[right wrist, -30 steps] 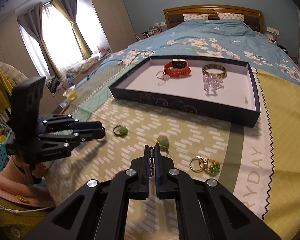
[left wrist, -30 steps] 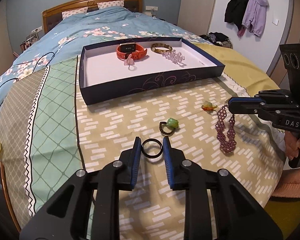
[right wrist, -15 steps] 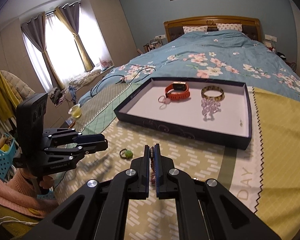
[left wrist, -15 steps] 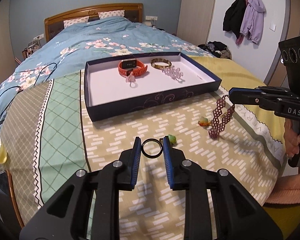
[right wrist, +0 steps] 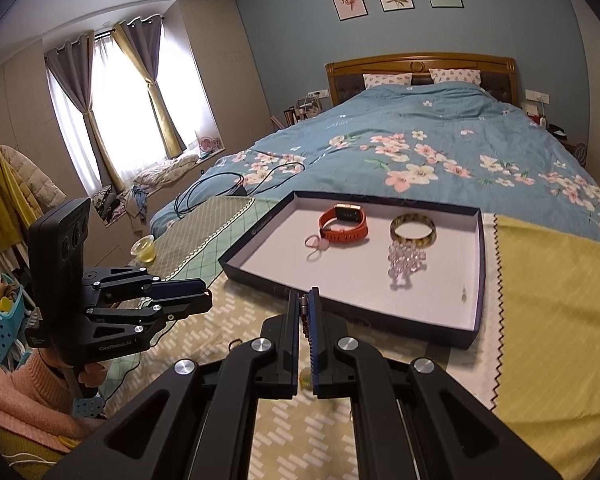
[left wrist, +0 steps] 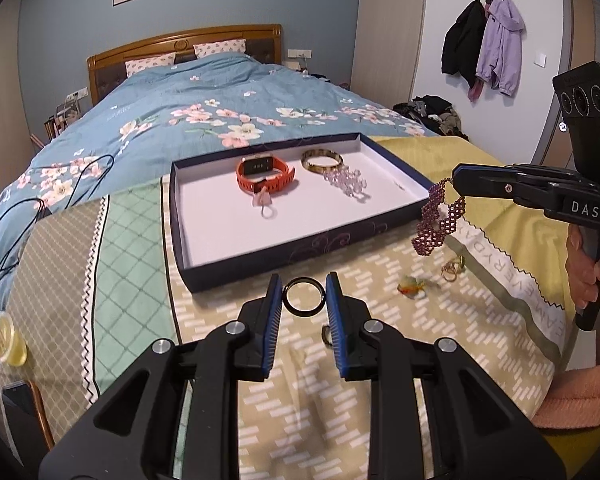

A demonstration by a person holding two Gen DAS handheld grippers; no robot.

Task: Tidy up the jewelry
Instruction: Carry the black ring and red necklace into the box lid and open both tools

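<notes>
Inspector: Left gripper [left wrist: 304, 300]?

Clerk: Jaws partly open, clamped on a black ring [left wrist: 304, 299] held clear above the bedspread [left wrist: 228, 360], just short of the tray [left wrist: 236, 258].

Inspector: Right gripper [right wrist: 305, 312]?

Clerk: Jaws closed on one end of a purple beaded bracelet [left wrist: 438, 220], which hangs free beside the tray's near corner.

Inspector: Tray contents?

Clerk: Orange watch [left wrist: 265, 175], amber bangle [left wrist: 322, 160], clear bead piece [left wrist: 346, 185], small pink item [left wrist: 263, 201].

Inspector: On the bedspread?

Clerk: Gold rings [left wrist: 452, 270] and an orange-green trinket [left wrist: 412, 286], blurred; possibly a charm.

Green-stone ring [left wrist: 327, 335] — mostly hidden behind the left claw [left wrist: 304, 297].
</notes>
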